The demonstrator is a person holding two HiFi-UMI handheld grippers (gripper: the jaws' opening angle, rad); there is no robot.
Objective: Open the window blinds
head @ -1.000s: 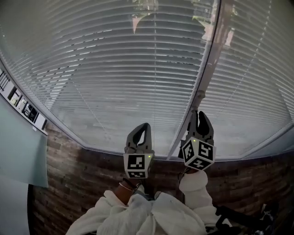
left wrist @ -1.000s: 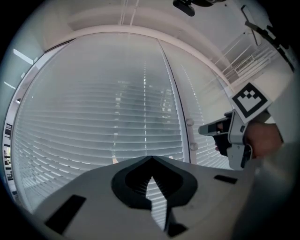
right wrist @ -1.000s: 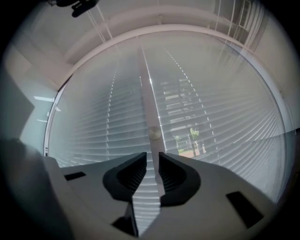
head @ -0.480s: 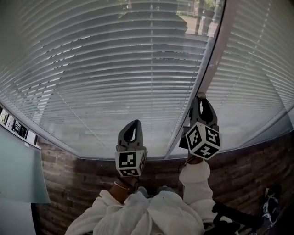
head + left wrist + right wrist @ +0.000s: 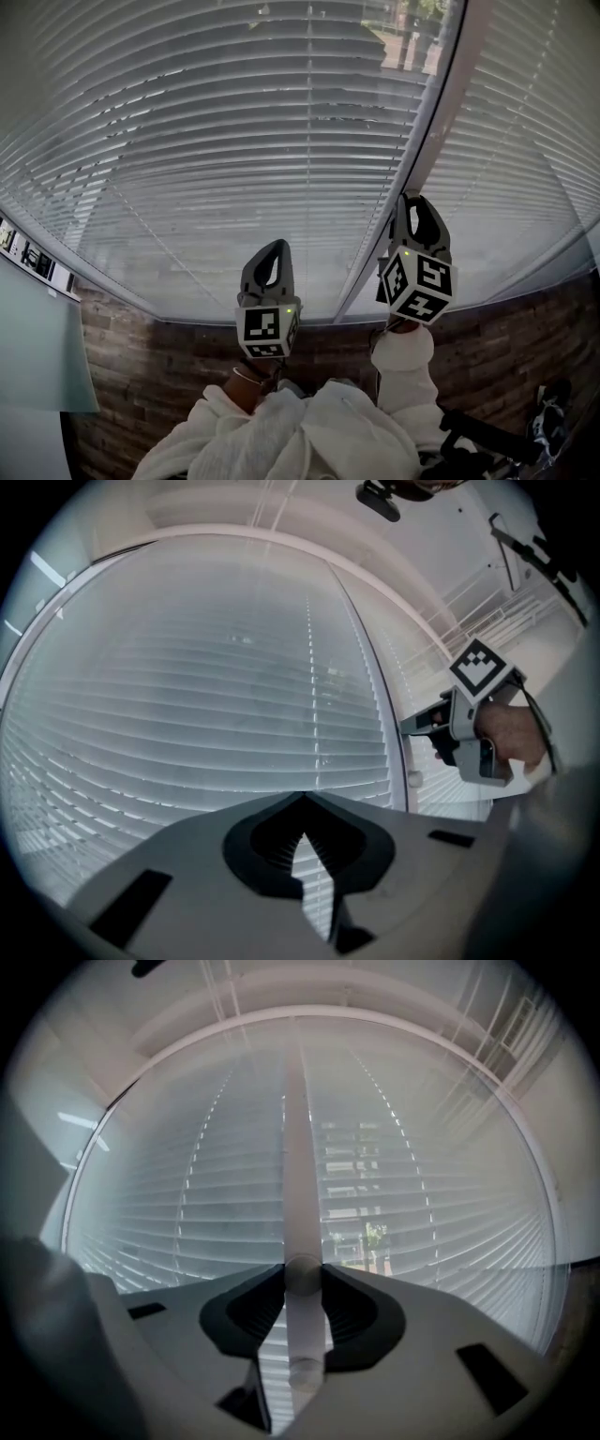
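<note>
White slatted window blinds (image 5: 234, 141) fill the window ahead, their slats tilted so that trees and a building show through (image 5: 366, 1232). A white tilt wand (image 5: 427, 159) hangs down in front of them. My right gripper (image 5: 410, 199) points level at the blinds. The wand (image 5: 302, 1194) runs straight down between its jaws, whose tips stand close on either side without clamping it. The wand's end (image 5: 306, 1372) hangs just below. My left gripper (image 5: 277, 246) is held lower and to the left, shut on nothing (image 5: 302, 797). From there I see the right gripper (image 5: 412, 726) at the right.
A brick-patterned wall (image 5: 187, 347) runs below the sill. A second blind (image 5: 534, 141) covers the pane right of the window post. A pale panel (image 5: 37, 347) stands at the far left. The person's white sleeves (image 5: 309, 431) fill the bottom.
My right gripper has risen a little along the wand and rolled slightly. The left gripper has drifted left. Over the last half second both have kept nearly still.
</note>
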